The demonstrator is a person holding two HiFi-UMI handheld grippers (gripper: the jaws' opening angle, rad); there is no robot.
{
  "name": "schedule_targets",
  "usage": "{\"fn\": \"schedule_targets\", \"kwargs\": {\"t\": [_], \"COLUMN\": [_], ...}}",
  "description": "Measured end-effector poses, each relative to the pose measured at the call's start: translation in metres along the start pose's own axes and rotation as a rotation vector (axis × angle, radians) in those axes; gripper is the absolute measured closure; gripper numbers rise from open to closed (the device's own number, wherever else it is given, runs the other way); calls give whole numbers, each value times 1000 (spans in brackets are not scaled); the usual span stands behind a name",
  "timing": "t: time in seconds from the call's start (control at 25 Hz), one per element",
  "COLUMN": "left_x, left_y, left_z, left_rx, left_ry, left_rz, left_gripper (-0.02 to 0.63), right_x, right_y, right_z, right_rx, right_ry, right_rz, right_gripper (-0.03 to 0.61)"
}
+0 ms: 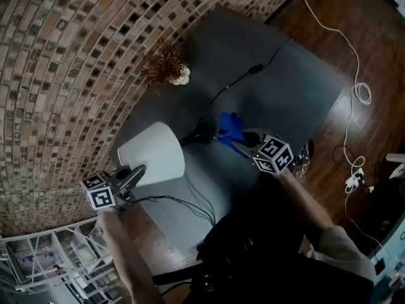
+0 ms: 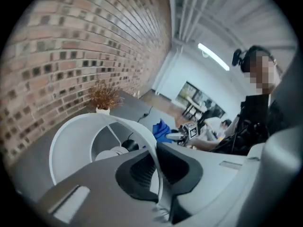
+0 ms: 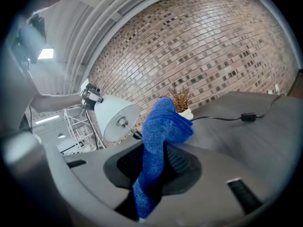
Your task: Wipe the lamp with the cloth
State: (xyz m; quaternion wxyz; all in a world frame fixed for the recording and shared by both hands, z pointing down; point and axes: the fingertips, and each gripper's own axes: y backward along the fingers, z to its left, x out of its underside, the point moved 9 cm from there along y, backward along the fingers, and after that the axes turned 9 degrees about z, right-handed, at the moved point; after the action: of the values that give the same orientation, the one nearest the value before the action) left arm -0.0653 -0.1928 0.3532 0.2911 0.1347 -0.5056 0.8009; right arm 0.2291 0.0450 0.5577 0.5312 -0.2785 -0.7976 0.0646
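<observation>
Inspector: Status of left gripper?

Technician: Closed on the lamp. The jaws clamp the thin rim of the white shade, with one pad inside the rim and one outside. The left gripper view looks into the open end of the shade, where the support spokes are visible.

Inspector: Position of the lamp?

Technician: On the grey table, close to the brick wall. The lamp is tilted. Its shade leans to the left in the head view, away from the dark base, and the open end faces the left gripper. A black cord runs from the base across the table. Whether the base sits flat on the table cannot be determined.

Inspector: Status of right gripper?

Technician: Closed on the blue cloth. The cloth is pinched between the pads, bunches up above the jaw tips and hangs below them.

Inspector: Cloth relative to lamp?

Technician: In the head view the cloth lies just beside the base, to its right. Contact with the base cannot be confirmed. The right gripper view shows the cloth apart from the shade.

Inspector: Other items?

Technician: A dried plant in a small white pot stands on the table near the wall, beyond the lamp.
</observation>
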Motion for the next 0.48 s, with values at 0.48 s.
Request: {"fn": "schedule_targets", "kwargs": {"t": [0.48], "left_x": [222], "left_y": [-30], "left_z": [35], "left_rx": [212], "left_ry": [427], "left_rz": [-657], "left_gripper": [604], "right_x": [-17], "right_y": [-91], "right_z": [99], "right_rx": [-321], "right_ry": [169], "right_rz": [395], "right_gripper": [488]}}
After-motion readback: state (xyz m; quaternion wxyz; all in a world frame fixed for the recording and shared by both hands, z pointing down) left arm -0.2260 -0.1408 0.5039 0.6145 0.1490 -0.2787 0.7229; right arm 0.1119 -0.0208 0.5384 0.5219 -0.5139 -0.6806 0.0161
